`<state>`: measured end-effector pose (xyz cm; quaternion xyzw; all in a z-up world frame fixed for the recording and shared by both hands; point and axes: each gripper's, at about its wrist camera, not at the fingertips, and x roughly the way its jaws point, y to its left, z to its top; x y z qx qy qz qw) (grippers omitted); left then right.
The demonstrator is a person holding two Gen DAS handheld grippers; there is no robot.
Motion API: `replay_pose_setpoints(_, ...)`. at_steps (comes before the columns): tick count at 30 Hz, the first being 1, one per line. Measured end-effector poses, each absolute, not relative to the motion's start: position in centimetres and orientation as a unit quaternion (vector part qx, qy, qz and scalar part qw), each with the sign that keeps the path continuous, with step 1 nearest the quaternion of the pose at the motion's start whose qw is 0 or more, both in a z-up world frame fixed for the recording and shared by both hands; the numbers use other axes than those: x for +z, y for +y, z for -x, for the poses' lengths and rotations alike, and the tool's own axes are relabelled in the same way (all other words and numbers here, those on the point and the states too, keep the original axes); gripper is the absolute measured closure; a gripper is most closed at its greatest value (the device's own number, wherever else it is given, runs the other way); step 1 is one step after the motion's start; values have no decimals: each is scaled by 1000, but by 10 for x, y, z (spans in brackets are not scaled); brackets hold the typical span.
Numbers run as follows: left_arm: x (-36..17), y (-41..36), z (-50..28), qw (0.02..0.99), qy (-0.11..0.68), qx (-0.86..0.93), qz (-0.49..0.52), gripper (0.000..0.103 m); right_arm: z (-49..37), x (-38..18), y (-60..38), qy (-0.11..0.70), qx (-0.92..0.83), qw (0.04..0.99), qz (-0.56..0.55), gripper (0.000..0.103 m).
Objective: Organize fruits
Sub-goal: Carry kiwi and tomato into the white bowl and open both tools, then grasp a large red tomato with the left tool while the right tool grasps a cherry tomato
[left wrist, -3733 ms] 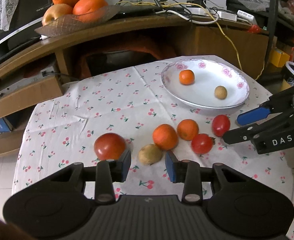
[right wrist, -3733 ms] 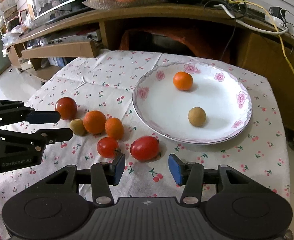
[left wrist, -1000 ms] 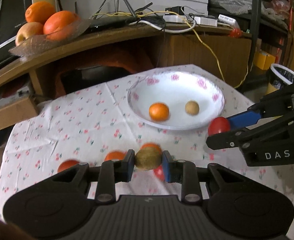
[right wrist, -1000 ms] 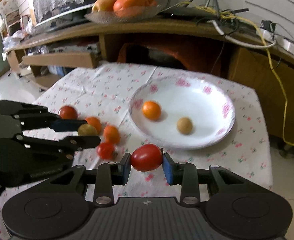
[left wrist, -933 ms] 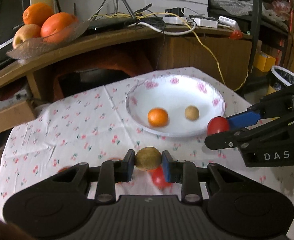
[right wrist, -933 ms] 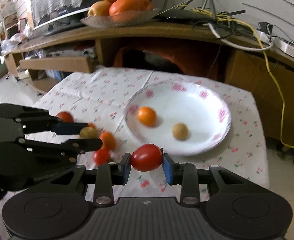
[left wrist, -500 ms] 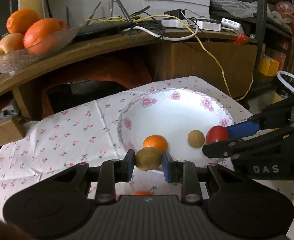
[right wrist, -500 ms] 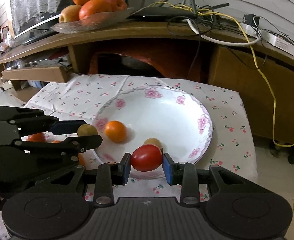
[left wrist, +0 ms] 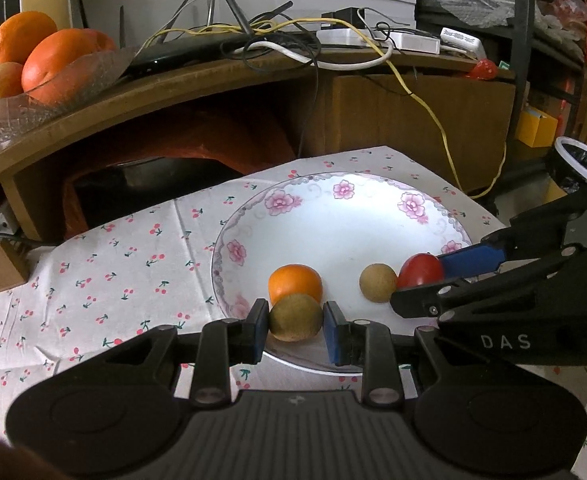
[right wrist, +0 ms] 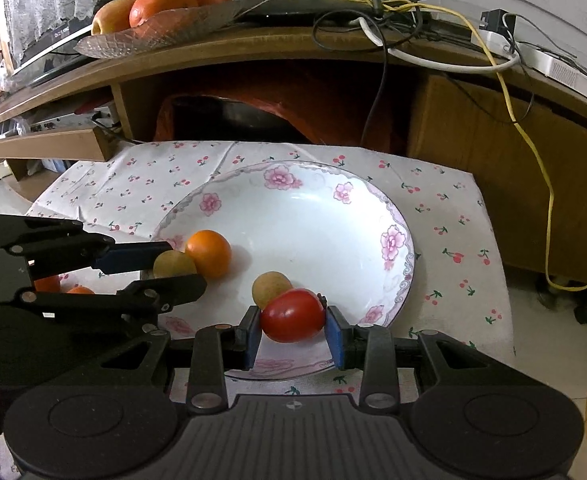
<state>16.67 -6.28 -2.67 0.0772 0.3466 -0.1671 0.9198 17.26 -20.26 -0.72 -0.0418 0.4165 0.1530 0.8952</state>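
Blue-padded left gripper (left wrist: 295, 322) tilts over plate (left wrist: 253, 216), gripping kiwi (left wrist: 295, 317)

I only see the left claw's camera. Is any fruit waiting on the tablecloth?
Observer: Yes. The right camera shows two orange fruits on the tablecloth, half hidden behind the left claw that grips the kiwi.
Child: Is the tomato squeezed on both sides?
Observer: Yes. Both blue pads of the right claw press the tomato, one on each side, above the plate's near edge.
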Motion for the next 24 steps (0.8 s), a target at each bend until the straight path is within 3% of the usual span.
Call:
replay_pose_setpoints(7, -25, -61, -167, 921, 346, -164, -74, 67, -173, -4, -205, 409, 151, 899, 38, 62)
replay_pose_setpoints(24, -7, -50, -161, 930, 330, -148, -63, 66, -167, 12, -214, 382, 148, 912, 23, 60)
